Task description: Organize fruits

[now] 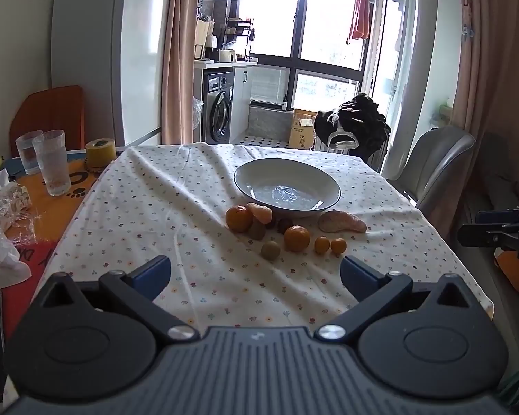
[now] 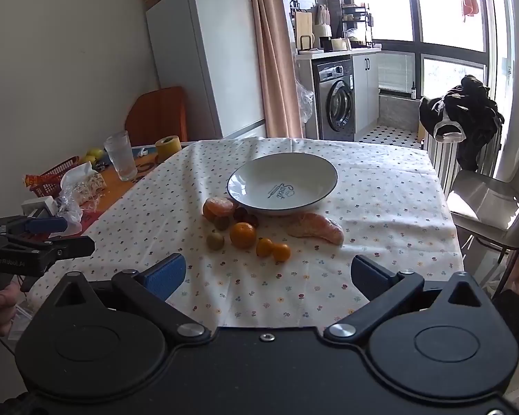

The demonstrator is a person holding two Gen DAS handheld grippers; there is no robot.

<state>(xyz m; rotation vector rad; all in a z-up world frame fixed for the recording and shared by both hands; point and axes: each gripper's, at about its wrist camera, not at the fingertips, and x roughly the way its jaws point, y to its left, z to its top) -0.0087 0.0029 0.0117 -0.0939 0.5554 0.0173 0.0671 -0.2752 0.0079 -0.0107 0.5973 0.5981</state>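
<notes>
Left wrist view: left gripper (image 1: 255, 275) and right gripper (image 2: 268, 273) both spread wide, holding nothing, above floral tablecloth (image 1: 197, 276) near 2 kumquats (image 1: 329, 245) and empty bowl (image 1: 256, 173).

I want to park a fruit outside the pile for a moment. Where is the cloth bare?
Bare cloth lies between the fruit cluster and the near table edge, and left of the plate toward the glass. It is crowded along the plate's near rim, from the tangerines to the peeled citrus piece.
</notes>
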